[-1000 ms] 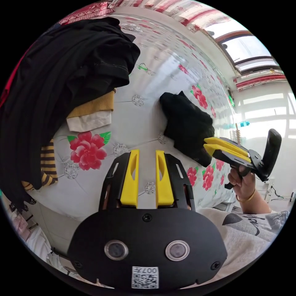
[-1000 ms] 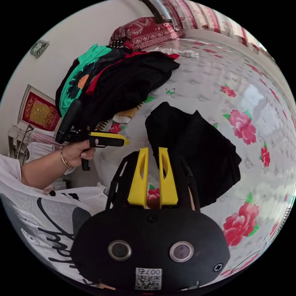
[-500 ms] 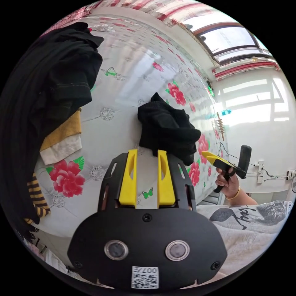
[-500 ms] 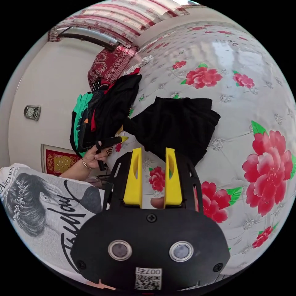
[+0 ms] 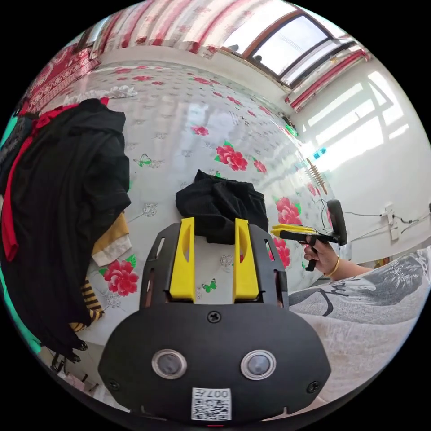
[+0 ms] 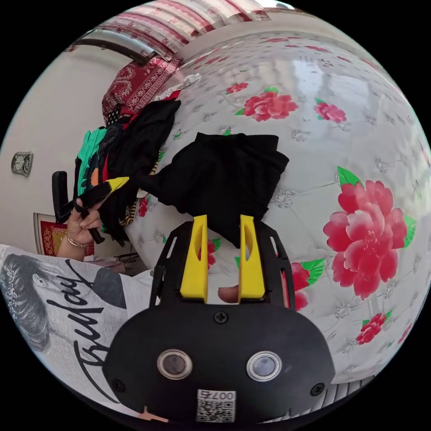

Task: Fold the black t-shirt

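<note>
Black t-shirt (image 6: 224, 179) has stayed bunched — both tools, left (image 5: 214, 224) and right (image 6: 223, 222), gaping, have drawn back.

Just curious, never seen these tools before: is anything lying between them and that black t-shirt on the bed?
Nothing visible. Only bare floral bedspread lies between each hand-held gripper and the t-shirt; the clothes pile sits off to one side.

Both grippers are held up with nothing between their jaws: the left gripper (image 5: 214, 224) has its yellow jaws parted, as does the right gripper (image 6: 223, 222), each gripped by a hand (image 6: 83, 222) behind.
</note>
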Motion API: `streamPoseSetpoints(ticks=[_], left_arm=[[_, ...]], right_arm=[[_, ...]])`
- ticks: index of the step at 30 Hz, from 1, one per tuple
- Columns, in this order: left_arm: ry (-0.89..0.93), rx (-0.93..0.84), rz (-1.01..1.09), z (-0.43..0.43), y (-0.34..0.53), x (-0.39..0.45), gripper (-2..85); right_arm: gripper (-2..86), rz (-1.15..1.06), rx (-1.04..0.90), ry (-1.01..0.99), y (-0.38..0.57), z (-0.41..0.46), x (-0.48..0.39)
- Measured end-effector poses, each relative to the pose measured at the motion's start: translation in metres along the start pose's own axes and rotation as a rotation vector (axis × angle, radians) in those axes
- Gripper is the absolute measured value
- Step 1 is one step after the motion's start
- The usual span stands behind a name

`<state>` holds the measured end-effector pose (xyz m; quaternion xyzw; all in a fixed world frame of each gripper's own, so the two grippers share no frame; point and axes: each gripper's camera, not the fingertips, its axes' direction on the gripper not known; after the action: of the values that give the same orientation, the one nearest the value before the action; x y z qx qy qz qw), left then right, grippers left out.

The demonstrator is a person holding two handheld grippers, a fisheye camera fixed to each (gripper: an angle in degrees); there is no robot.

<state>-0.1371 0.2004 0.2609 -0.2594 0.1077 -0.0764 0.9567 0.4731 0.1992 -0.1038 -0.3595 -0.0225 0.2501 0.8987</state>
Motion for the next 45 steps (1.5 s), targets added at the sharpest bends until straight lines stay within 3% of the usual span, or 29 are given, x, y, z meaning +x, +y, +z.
streamPoseSetpoints(ticks=[2, 6, 7, 12, 18, 32, 38, 45], left_arm=[[-0.058, -0.046, 0.072, 0.031, -0.008, 0.028, 13.3], [-0.451, -0.204, 0.148, 0.106, -0.009, 0.039, 12.0], [-0.465, -0.223, 0.142, 0.111, -0.008, 0.033, 11.9], [-0.318, -0.29, -0.045, 0.104, 0.001, -0.027, 14.2], [-0.326, -0.15, -0.071, 0.069, 0.001, -0.009, 11.6], [-0.3, -0.196, -0.165, 0.048, 0.009, 0.012, 8.5], [-0.319, -0.182, -0.159, 0.024, 0.013, 0.023, 8.3], [-0.326, -0.184, -0.262, -0.012, 0.022, 0.009, 8.0]], right_arm=[[8.3, 0.052, -0.016, -0.018, 0.002, 0.003, 0.018], [8.2, 0.138, -0.035, -0.102, -0.004, 0.013, 0.049], [8.0, 0.147, -0.05, -0.119, -0.008, 0.017, 0.055], [6.8, 0.134, -0.095, -0.124, -0.016, 0.019, 0.078], [5.9, 0.154, -0.088, -0.185, -0.019, 0.008, 0.108], [1.4, 0.221, -0.028, -0.29, -0.017, -0.031, 0.163], [0.6, 0.297, 0.05, -0.155, 0.029, -0.099, 0.225], [0.9, 0.631, 0.199, 0.235, 0.156, -0.258, 0.346]])
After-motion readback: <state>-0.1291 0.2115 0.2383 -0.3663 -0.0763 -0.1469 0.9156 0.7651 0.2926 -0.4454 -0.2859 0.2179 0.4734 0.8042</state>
